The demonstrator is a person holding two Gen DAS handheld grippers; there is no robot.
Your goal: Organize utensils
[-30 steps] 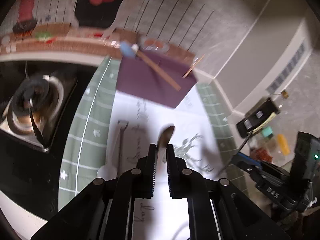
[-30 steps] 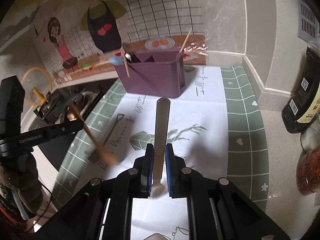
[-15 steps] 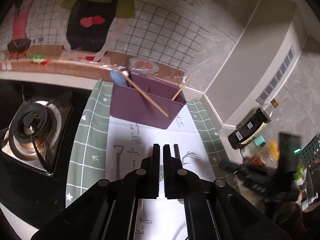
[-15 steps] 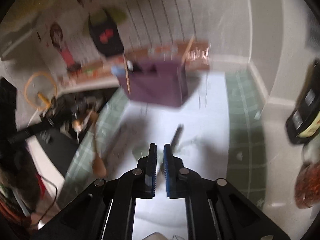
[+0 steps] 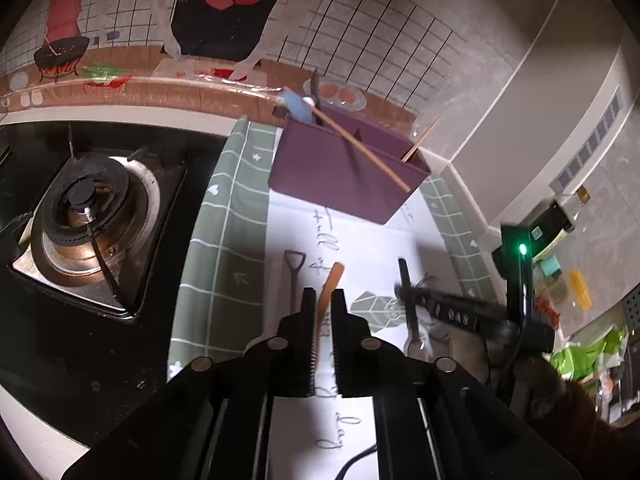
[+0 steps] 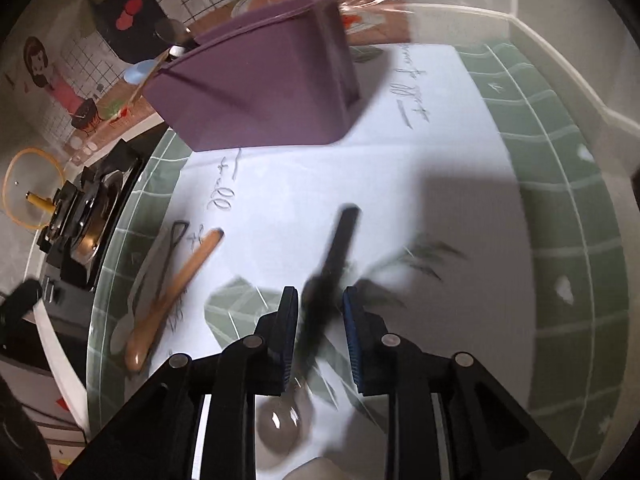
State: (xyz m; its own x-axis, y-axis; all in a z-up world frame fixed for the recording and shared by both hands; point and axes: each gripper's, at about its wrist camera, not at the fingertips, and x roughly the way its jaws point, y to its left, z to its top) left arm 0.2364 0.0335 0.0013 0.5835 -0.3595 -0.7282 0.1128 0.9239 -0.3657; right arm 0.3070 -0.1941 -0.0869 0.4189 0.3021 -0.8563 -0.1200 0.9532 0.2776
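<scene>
Your left gripper (image 5: pixel 322 300) is parted narrowly around the wooden spoon (image 5: pixel 329 289) on the mat (image 5: pixel 224 240). Your right gripper (image 6: pixel 320 304) is wider, straddling the black-handled spoon (image 6: pixel 338 240), contact blurred. The purple caddy (image 5: pixel 340 168) at the mat's far edge holds chopsticks (image 5: pixel 362 146), a blue spoon (image 5: pixel 298 106) and possibly a metal one.

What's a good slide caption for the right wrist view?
Right gripper, jaws open, straddles a black-handled spoon on the mat, purple utensil holder beyond.
</scene>
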